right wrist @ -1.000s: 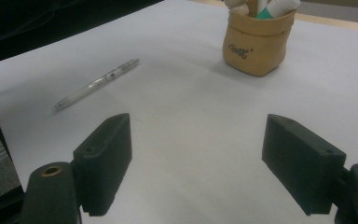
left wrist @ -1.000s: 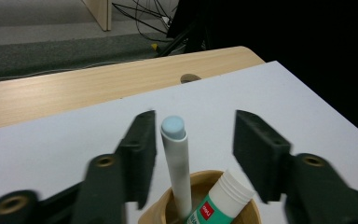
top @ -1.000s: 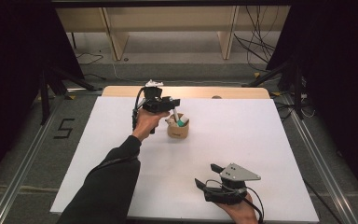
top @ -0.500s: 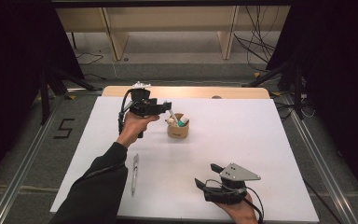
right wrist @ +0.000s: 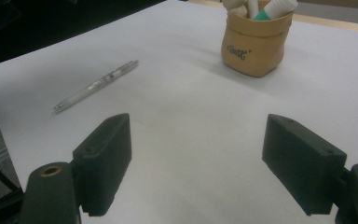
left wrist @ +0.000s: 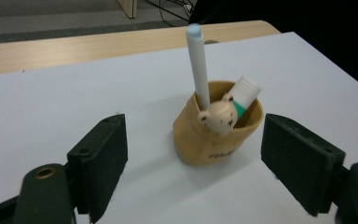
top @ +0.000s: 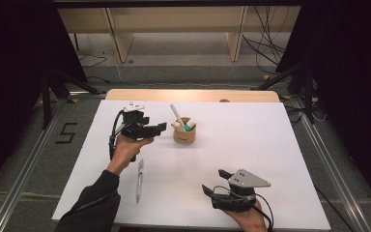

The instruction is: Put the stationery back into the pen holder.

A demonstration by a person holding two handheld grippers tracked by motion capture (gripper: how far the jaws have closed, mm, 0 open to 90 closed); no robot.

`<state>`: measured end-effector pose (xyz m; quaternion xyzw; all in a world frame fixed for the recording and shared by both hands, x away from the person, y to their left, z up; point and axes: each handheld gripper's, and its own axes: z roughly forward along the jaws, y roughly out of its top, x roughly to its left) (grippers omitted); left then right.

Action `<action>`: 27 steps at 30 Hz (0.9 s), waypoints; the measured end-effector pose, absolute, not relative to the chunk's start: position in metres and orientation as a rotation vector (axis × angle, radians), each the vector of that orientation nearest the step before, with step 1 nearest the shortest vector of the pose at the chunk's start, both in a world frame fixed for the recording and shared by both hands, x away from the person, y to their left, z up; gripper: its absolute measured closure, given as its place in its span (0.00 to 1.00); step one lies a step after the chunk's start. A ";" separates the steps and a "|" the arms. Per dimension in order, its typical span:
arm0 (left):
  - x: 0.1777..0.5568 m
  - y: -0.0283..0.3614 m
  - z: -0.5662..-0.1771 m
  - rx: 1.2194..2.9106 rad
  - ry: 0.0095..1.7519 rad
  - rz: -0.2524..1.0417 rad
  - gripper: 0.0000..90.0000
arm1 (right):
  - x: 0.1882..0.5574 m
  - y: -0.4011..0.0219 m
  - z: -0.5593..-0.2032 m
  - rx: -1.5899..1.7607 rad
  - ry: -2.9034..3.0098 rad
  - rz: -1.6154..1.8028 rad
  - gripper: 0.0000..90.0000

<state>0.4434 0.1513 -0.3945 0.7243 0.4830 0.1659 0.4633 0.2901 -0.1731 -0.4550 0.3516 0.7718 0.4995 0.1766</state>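
Since your left gripper [top: 160, 126] is standing wide and empty, jaws just opened, you are facing the pen cup [left wrist: 218, 127], while your right gripper [top: 213, 182] is waiting open.

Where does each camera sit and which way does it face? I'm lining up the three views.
High view: above the person's side, looking forward and down on the table; both forearms and tools enter from below.
Left gripper view: on the left tool, looking between its open jaws at the tan cup.
Right gripper view: on the right tool, low over the table, open jaws.
Shared: the cup and the pen lying flat show in high and right views.
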 end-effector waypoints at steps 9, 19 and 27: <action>0.417 0.160 -0.414 1.797 1.211 0.427 0.21 | 0.290 -0.172 -0.456 1.003 2.184 1.413 0.27; 0.393 0.162 -0.432 1.830 1.243 0.460 0.19 | 0.290 -0.170 -0.457 0.998 2.194 1.405 0.27; 0.380 0.170 -0.441 1.836 1.271 0.469 0.19 | 0.290 -0.170 -0.457 0.997 2.194 1.408 0.27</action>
